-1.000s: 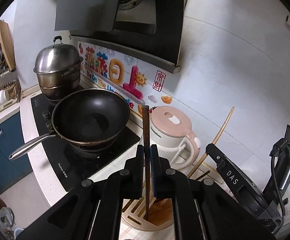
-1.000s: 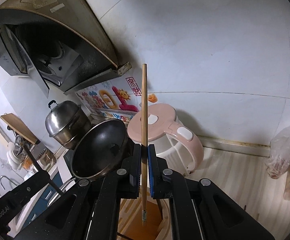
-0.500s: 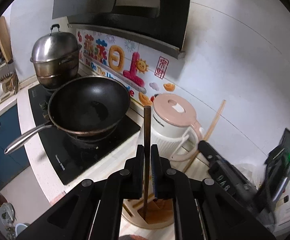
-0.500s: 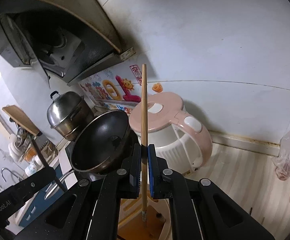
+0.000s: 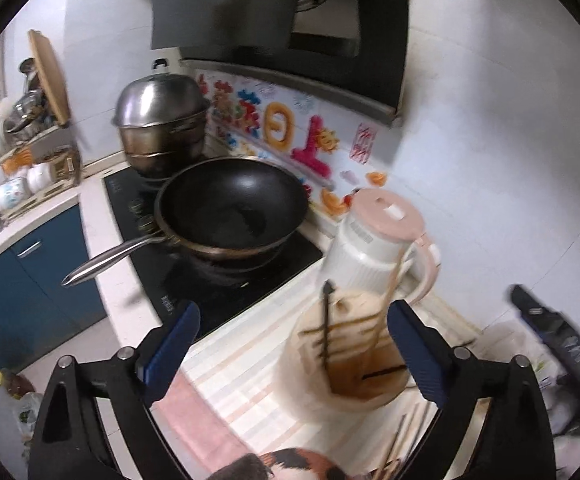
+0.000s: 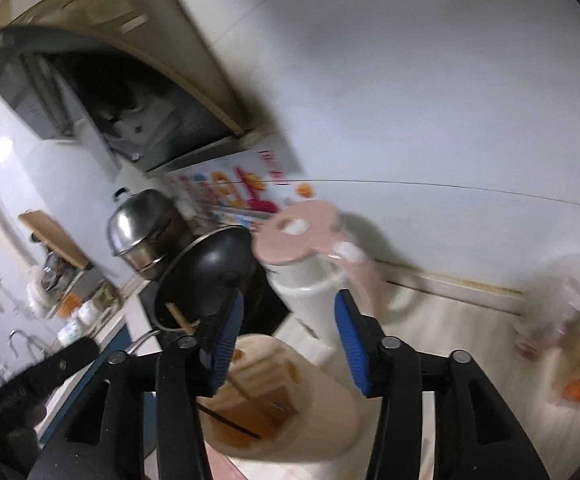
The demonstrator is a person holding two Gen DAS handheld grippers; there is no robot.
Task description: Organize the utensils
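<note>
Standing loose in the round cream utensil holder (image 5: pixel 341 364) are a dark chopstick (image 5: pixel 325 322) and a pale bamboo chopstick (image 5: pixel 387 300), both leaning in its slots on the striped tabletop (image 5: pixel 250 364) beside a pink-lidded electric kettle (image 5: pixel 373 240). The left hand-held gripper (image 5: pixel 291 344) is opening, its blue pads spread wide on either side of the holder and pressing on nothing. The right hand-held gripper (image 6: pixel 288 346) is opening as well, its jaws about half apart above the holder (image 6: pixel 286 404), with nothing gripped between them; a bamboo stick (image 6: pixel 250 394) and a dark stick (image 6: pixel 230 424) are lying inside the holder below. Both sticks are therefore looking delivered, so this pair's part of the job appears done. Further chopsticks (image 5: pixel 403 444) are lying flat on the tabletop at the near edge of the left view, and these likely are what is left to gather. A black wok (image 5: pixel 232 210) and steel steamer pot (image 5: pixel 160 124) are sitting on the cooktop beyond.
</note>
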